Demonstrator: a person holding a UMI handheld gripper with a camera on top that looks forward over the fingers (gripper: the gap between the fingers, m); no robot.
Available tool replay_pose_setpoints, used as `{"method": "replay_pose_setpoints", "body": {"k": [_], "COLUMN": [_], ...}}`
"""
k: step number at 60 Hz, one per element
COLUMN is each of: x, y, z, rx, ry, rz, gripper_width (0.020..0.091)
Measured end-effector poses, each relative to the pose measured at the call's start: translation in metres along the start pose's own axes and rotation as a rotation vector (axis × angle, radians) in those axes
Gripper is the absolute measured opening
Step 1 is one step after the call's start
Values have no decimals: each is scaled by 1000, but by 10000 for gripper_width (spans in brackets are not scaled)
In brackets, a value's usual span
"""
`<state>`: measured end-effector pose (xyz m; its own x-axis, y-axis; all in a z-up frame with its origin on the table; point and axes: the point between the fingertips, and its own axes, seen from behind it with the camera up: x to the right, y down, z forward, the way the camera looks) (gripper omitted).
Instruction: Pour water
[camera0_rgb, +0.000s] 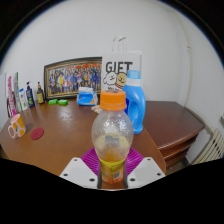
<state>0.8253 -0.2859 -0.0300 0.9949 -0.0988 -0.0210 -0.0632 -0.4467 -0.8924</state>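
Gripper (112, 168) fingers clamp a clear bottle (111, 140) with an orange cap, holding it upright over the wooden table (60, 135). Beyond it stands a blue detergent bottle (135, 105), then a white gift bag (121, 70) by the wall.

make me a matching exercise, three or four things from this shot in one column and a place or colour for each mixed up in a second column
Things:
1. bottle with the orange cap
2. blue jug
3. gift bag
4. mug

Descriptions:
A. white, standing behind the blue jug
B. between the fingers of the gripper, clear body
C. by the table's edge, far to one side
D. just beyond the bottle, white cap on top

Pairs: 1-B, 2-D, 3-A, 4-C
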Motion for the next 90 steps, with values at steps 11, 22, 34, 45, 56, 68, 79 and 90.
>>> {"method": "replay_pose_setpoints", "body": {"k": [11, 22, 34, 45, 56, 68, 79, 90], "x": [-5, -36, -116, -227, -337, -399, -411, -410], "y": [-26, -93, -187, -234, -230, -190, -171, -182], "z": [1, -6, -14, -8, 6, 45, 58, 49], "rx": [-3, 50, 138, 214, 258, 235, 185, 185], "ry": [65, 134, 238, 307, 374, 419, 437, 419], "rz": [-88, -273, -608, -1015, -1439, -1894, -2059, -1963], "gripper_width": [284, 283, 284, 281, 283, 285, 286, 285]}}
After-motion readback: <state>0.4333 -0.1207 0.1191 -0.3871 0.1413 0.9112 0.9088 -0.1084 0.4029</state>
